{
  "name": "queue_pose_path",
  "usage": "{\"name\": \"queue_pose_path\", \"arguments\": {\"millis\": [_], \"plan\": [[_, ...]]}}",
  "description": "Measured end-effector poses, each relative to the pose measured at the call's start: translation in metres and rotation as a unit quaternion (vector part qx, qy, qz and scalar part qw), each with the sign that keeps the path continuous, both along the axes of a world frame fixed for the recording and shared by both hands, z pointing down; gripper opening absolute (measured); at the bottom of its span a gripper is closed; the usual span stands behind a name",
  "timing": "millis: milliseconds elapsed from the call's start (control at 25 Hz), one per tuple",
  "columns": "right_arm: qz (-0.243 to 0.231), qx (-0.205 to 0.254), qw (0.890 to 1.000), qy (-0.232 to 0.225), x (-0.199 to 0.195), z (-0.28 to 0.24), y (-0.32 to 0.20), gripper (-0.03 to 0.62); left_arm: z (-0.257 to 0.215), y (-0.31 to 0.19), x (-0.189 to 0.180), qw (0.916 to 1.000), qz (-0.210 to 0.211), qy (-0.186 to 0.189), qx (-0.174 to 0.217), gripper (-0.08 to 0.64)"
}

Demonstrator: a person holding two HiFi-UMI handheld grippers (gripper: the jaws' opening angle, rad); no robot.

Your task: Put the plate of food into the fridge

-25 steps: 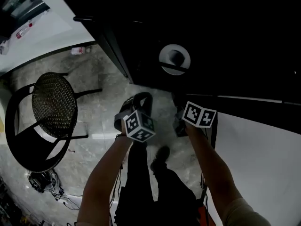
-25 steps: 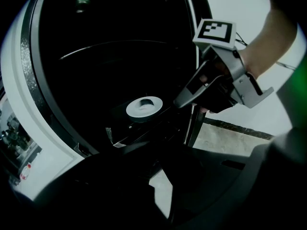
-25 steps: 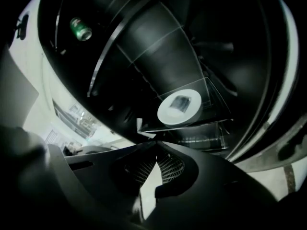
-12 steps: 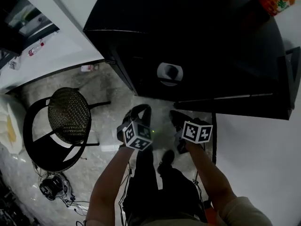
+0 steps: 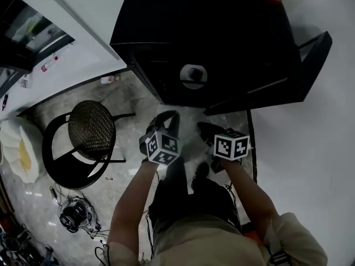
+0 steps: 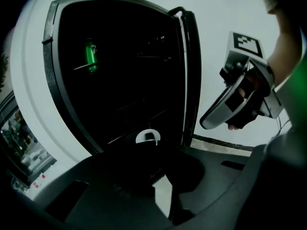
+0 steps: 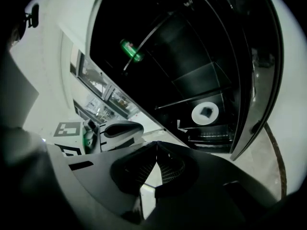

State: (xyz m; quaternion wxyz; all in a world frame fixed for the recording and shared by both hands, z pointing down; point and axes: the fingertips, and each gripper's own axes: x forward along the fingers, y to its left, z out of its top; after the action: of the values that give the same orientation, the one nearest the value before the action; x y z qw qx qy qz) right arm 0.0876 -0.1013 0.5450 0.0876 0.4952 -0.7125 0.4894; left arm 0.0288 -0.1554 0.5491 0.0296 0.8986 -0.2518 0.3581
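Since the left gripper (image 6: 160,176) and right gripper (image 7: 157,142) are both clenched on nothing, the risk now is the door, not the load.
White round plate with a dark piece of food (image 7: 205,112) sits on a low shelf inside the tall black fridge (image 5: 166,43), far from both grippers. Black fridge door (image 5: 297,65) stands open on the right. Pushing it with closed jaws could glance off the smooth panel, or slam it and jolt the plate and the green can (image 7: 130,50) on a higher shelf. Cannot tell if the plate overhangs. Grey marbled stone floor (image 5: 125,96), white wall (image 5: 310,159) right, black round mesh-seat chair (image 5: 91,129) left. Cable tangle (image 5: 75,218) near-left is a trip hazard on a backward step.
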Motion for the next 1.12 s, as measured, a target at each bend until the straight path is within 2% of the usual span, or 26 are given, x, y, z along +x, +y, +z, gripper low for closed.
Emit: {"name": "queue_pose_path", "arguments": {"millis": [120, 320, 600, 800, 1120], "plan": [[-0.01, 0.009, 1.0, 0.01, 0.007, -0.017, 0.003, 0.022, -0.016, 0.004, 0.001, 0.9999, -0.005, 0.011, 0.004, 0.02], [-0.041, 0.032, 0.999, 0.013, 0.011, -0.057, 0.017, 0.021, -0.038, 0.029, 0.008, 0.9991, -0.009, 0.039, -0.011, 0.02], [-0.049, 0.093, 0.994, 0.024, 0.015, -0.108, 0.019, 0.021, -0.077, 0.039, 0.005, 0.9985, -0.014, 0.052, 0.013, 0.009], [-0.08, 0.121, 0.988, 0.046, 0.006, -0.127, 0.037, 0.021, -0.109, 0.049, 0.009, 0.9969, -0.023, 0.064, 0.041, 0.009], [-0.091, 0.175, 0.98, 0.027, 0.011, -0.17, 0.059, 0.021, -0.154, 0.082, 0.018, 0.9949, -0.004, 0.078, 0.064, 0.009]]}}
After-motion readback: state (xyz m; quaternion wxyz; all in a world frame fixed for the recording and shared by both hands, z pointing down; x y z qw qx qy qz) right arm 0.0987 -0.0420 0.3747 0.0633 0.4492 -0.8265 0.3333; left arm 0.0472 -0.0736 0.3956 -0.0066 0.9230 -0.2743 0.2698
